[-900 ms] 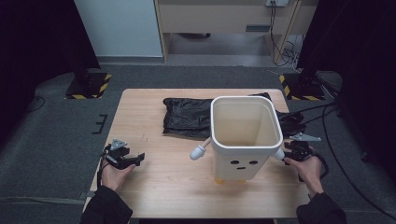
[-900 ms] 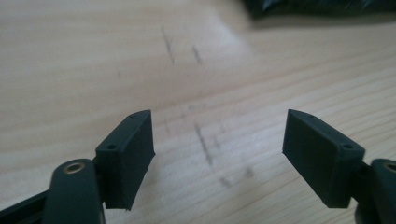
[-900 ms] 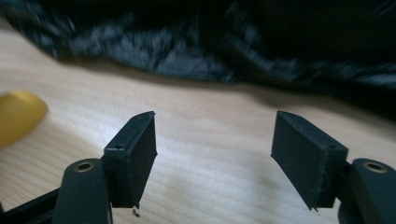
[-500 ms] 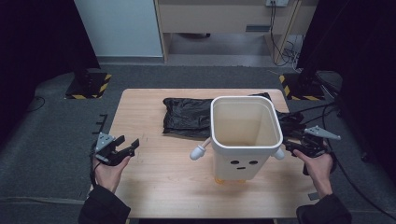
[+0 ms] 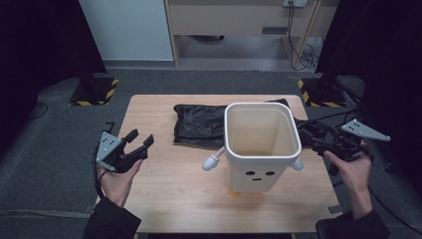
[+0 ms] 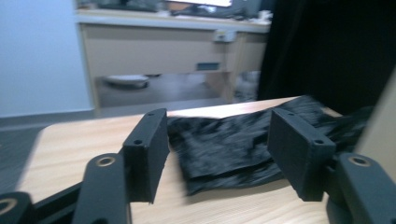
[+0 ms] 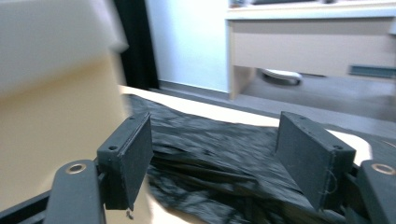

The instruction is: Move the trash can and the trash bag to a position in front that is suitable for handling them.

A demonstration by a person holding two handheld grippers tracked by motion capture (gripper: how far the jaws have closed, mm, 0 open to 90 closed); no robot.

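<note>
A white bin (image 5: 261, 144) with a small face and stubby arms stands upright on the wooden table (image 5: 169, 184). Behind it and to its left lies a folded black plastic bag (image 5: 199, 124). My left gripper (image 5: 141, 141) hovers at the table's left edge, open and empty, pointing at the bag (image 6: 224, 144). My right gripper (image 5: 304, 130) hangs by the bin's right side, open with nothing between its jaws. In the right gripper view the bag (image 7: 219, 140) lies ahead of my right gripper (image 7: 219, 158), and the bin wall (image 7: 56, 93) is close on the left.
A wooden desk (image 5: 239, 20) and loose cables (image 5: 303, 50) stand on the floor beyond the table. Black stands with yellow-striped bases (image 5: 92, 92) flank the table's far corners. In the left gripper view the bin's edge (image 6: 380, 116) is blurred at the right.
Both hands have lifted off the table. The left gripper rose and shifted slightly toward the far side; the right gripper moved outward to the right and up, away from the bin's front corner.
</note>
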